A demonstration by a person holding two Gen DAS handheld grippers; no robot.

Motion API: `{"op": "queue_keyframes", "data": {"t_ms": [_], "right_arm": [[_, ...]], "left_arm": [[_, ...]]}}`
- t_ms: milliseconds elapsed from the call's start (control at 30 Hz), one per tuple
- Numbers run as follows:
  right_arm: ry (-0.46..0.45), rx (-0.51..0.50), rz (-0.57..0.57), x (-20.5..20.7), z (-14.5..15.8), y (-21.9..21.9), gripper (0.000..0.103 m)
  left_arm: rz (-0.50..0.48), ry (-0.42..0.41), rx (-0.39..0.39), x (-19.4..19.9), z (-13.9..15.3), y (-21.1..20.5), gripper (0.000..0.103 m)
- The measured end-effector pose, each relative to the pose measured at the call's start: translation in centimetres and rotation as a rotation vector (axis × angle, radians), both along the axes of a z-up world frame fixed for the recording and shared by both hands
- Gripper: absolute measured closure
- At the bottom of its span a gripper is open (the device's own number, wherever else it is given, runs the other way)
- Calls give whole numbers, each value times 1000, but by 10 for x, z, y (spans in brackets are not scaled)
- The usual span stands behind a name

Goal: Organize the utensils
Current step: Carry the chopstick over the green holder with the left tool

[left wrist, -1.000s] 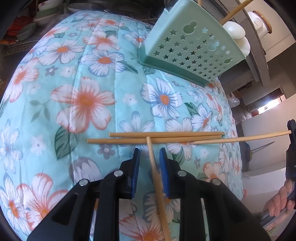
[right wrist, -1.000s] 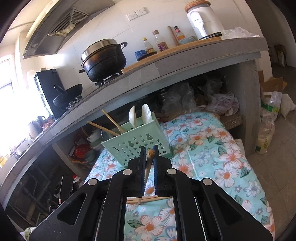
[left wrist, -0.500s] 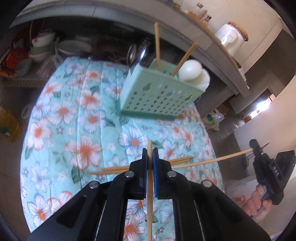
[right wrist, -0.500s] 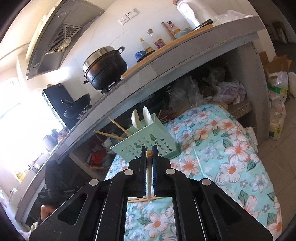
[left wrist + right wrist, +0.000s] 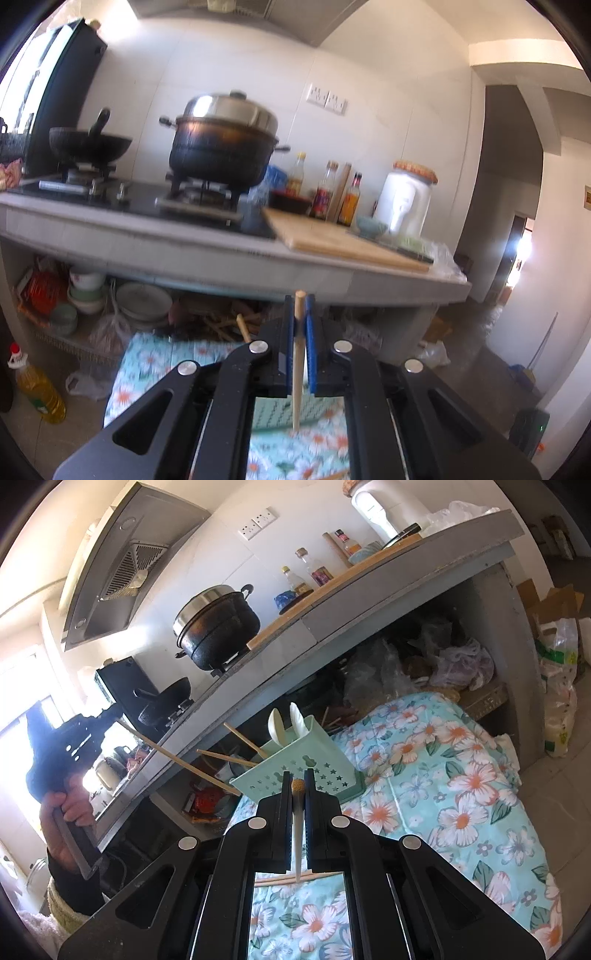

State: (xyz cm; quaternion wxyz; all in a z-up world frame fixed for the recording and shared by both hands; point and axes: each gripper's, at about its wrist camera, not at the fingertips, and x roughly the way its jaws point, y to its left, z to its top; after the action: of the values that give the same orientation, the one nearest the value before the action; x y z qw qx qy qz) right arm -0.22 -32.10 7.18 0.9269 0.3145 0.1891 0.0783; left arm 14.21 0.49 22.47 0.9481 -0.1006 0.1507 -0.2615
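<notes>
Left gripper (image 5: 300,325) pinched tight on thin tan chopstick (image 5: 297,373); right gripper (image 5: 298,797) clamped on slim white spoon (image 5: 297,849), brown-tipped.

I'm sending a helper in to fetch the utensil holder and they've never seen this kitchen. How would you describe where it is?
Below the grey kitchen counter is a surface covered by a turquoise floral cloth. At its far end, toward the counter, stands the utensil holder: a mint-green plastic box pierced with star-shaped holes, with white spoons and wooden chopsticks sticking out.
</notes>
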Motion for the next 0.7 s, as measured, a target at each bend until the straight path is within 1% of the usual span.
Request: {"op": "queue_keyframes", "data": {"t_ms": [67,133,200,300,400,500,567,700], "right_arm": [[-2,1,3,1,0,0,99],[1,8,10,3,-2,-1,99],[2,12,14,4,-3,-2,99],[6,19,22,7,-5,-2,99],[8,22,27,6,-7,-2,99],[11,33,30,6,-9,-4,99],[16,31,28,6,-11,-4,99],[24,43,26,6,-11,-7,99]], "left_arm": [[16,-32,-21,9,12,-4,98],[25,-43,-39,18,20,-10,98],[23,-52,-59,29,26,-17,98],[45,-73,-63,42,29,-31,98],[111,-140,0,49,24,-49,98],[146,-182,69,57,9,-68,98],[149,-190,102,62,-3,-79,98],[144,-171,147,74,-25,-95,98]]}}
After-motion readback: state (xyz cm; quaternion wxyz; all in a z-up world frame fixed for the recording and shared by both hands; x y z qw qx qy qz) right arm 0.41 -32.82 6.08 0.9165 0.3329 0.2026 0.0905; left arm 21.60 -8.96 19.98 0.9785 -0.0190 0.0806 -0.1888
